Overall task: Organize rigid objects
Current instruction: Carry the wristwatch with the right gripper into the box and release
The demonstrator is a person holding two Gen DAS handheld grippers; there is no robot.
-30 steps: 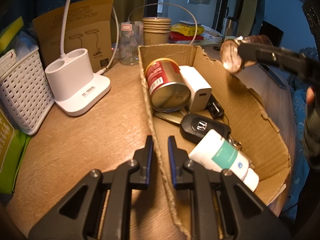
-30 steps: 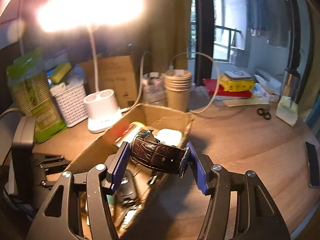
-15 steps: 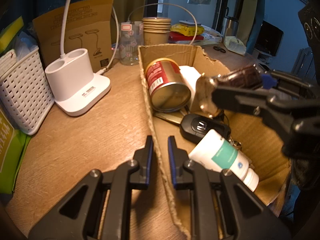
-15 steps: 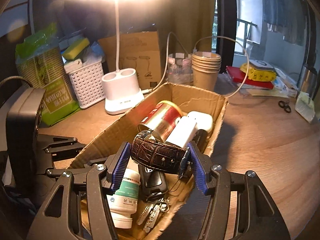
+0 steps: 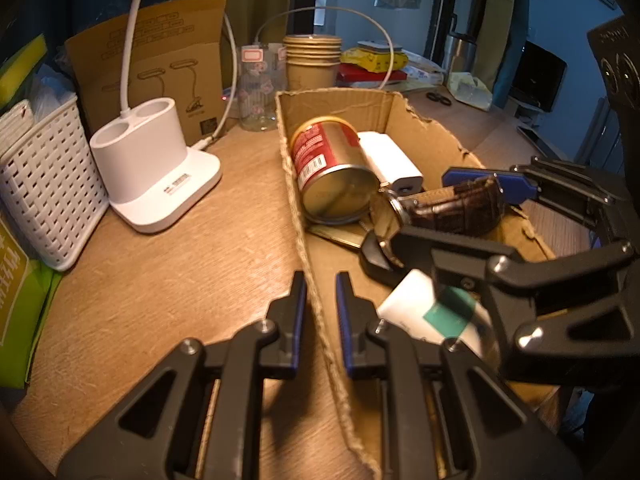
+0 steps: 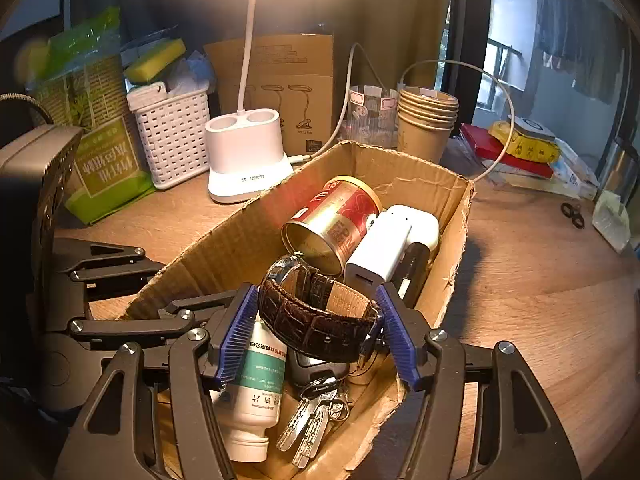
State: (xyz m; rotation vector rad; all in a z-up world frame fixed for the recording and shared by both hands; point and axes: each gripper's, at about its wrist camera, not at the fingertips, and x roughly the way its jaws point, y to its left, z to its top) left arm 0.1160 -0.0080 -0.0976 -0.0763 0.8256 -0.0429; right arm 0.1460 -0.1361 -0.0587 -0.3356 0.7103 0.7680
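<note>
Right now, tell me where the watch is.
The watch sits between the right gripper pads inside the cardboard box, just above the car key, near the red can.

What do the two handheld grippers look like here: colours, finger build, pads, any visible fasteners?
Both are black, with skeletal fingers pierced by triangular cutouts and joined by silver screws. The left gripper has thin blue pads. The right gripper has ribbed blue pads. No hand or sleeve shows.

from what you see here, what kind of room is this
Probably a lived-in home desk: a wooden desk with a white lamp base, stacked paper cups, and clothes hanging by the window.
</note>
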